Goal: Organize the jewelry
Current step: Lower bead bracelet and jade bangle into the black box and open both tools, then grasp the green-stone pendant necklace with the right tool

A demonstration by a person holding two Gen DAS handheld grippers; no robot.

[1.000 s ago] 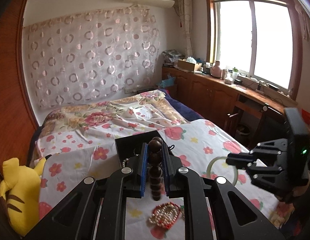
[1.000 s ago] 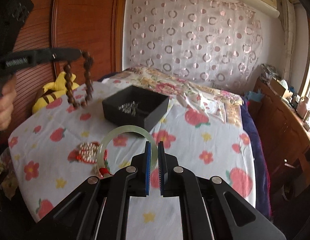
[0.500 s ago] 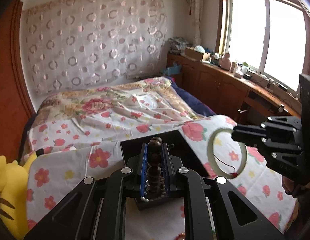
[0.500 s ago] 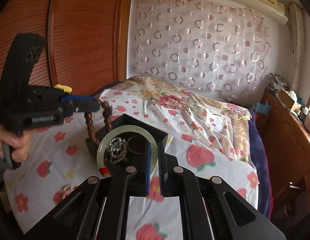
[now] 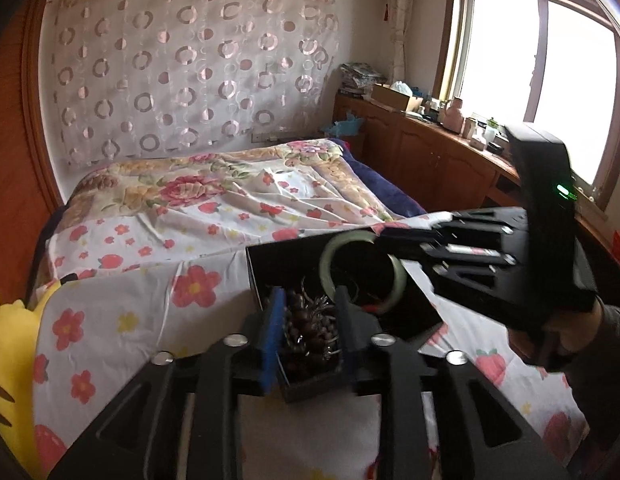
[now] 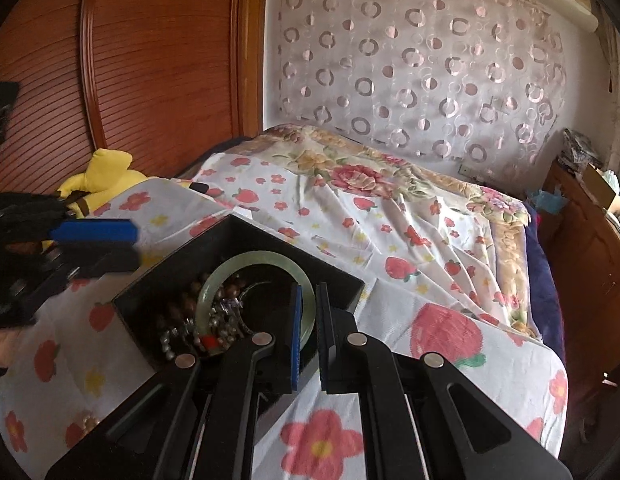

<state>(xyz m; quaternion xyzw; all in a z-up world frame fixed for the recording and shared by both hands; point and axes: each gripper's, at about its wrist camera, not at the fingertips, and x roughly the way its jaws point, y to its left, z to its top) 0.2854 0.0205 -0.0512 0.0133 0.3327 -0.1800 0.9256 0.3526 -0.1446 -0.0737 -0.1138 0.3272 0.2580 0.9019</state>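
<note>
A black jewelry box sits on the flowered bedsheet. My left gripper is open right over the box; the brown bead bracelet lies inside the box between the fingers, beside silver jewelry. My right gripper is shut on the pale green jade bangle, holding it down in the box. In the left wrist view the right gripper reaches in from the right.
A pearl bracelet lies on the sheet left of the box. A yellow plush toy sits at the bed's left edge by the wooden wardrobe. Wooden cabinets run under the window.
My left gripper opened and let the brown bead bracelet drop into the box. My right gripper lowered the jade bangle into the box.
</note>
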